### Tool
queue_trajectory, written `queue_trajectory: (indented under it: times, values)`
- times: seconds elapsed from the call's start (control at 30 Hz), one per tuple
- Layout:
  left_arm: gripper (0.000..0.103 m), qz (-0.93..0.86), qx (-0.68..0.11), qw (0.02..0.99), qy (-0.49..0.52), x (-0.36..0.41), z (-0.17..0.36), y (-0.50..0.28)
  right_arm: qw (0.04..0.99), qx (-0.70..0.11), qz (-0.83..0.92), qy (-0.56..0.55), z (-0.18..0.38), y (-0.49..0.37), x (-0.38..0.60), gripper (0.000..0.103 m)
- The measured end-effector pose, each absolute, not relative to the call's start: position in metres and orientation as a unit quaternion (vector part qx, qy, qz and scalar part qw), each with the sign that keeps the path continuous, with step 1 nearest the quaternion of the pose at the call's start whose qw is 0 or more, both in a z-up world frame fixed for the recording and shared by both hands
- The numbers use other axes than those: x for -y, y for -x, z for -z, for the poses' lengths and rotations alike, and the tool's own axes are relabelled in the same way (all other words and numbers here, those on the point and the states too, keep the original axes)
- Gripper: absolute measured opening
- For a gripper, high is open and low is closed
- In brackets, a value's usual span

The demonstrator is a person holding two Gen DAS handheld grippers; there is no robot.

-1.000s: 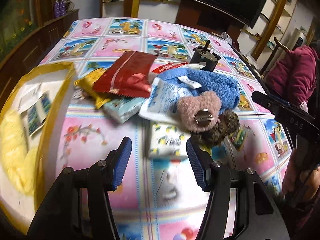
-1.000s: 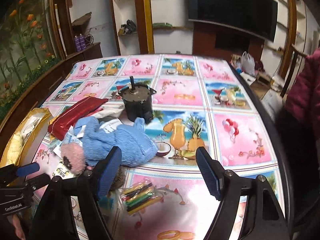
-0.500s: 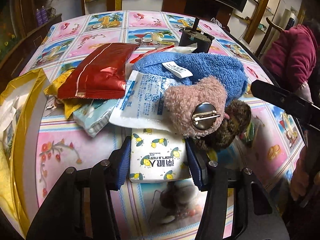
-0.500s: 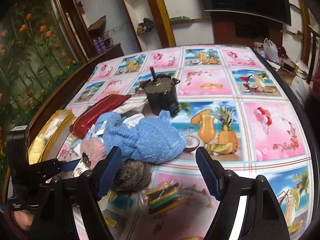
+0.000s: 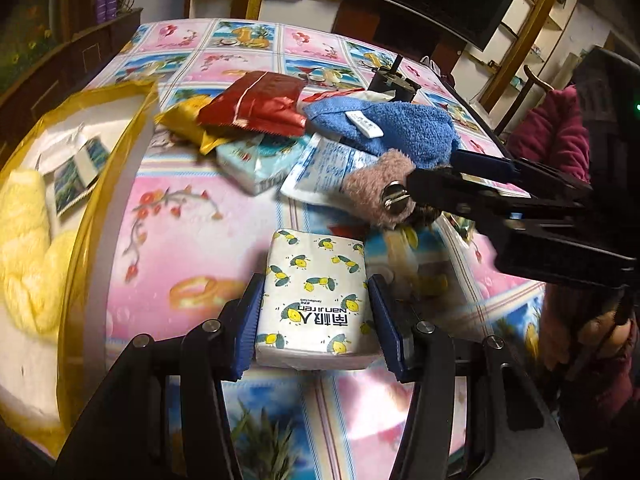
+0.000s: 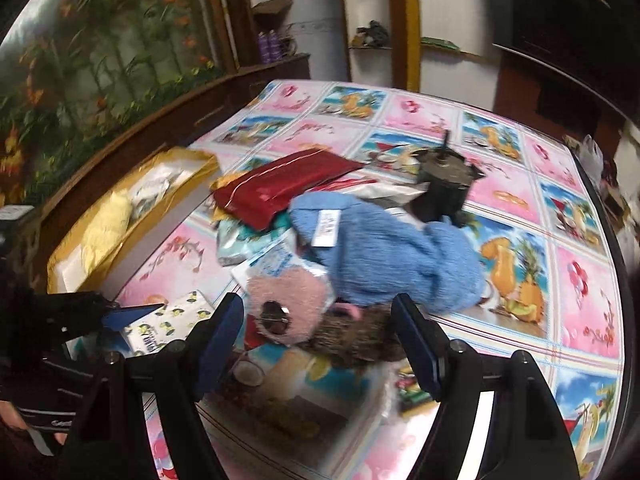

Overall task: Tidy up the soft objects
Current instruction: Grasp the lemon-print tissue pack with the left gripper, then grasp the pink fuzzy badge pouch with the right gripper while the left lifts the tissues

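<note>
A: Tissue pack [image 5: 316, 300], lemon print, sits clamped between the left tongs [image 5: 316, 312], lifted just off the worktop [image 5: 168, 216] by the look of it. Beside it, the gold-rimmed box [image 5: 116, 168] already holds a yellow towel [image 5: 24, 240].

B: So one soft thing stored, one in hand. What's left?

A: Plenty. From the right wrist: right tongs [image 6: 320, 344] spread wide, gripping nothing, hovering over the pink plush [image 6: 288, 304] and brown plush [image 6: 360, 336]. The blue towel [image 6: 400, 256], red pouch [image 6: 280, 188] and other packets remain piled mid-worktop.

B: Early going, I'd judge.
</note>
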State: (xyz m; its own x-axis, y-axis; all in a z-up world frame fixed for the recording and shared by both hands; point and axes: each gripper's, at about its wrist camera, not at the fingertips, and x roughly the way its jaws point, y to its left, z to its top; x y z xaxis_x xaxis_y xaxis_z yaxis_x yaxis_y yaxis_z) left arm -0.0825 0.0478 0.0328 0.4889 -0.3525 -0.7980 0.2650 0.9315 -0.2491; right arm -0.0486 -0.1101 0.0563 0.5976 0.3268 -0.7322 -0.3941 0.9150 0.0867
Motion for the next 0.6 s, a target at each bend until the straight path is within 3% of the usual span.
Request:
queue_trajectory:
  times: [0.3,0.33,0.4,0.6]
  values:
    - [0.051,0.175,-0.471,0.861,0.076,-0.07,-0.029,0.099,0.886,-0.41,-0.182,0.118,-0.033,0.037,0.071,0.076]
    - [0.051,0.175,-0.47,0.862,0.078,-0.071,-0.029,0.099,0.887,-0.409,-0.18,0.119,-0.033,0.038,0.069,0.074]
    - [0.051,0.171,-0.468,0.863,0.081,-0.073,-0.027,0.097,0.883,-0.418,-0.179,0.117,-0.031,0.037,0.069,0.046]
    - [0.052,0.151,-0.471,0.867,0.065,-0.068,-0.021,0.092,0.878,-0.429,-0.187,0.103,-0.032,0.043,0.069,0.042]
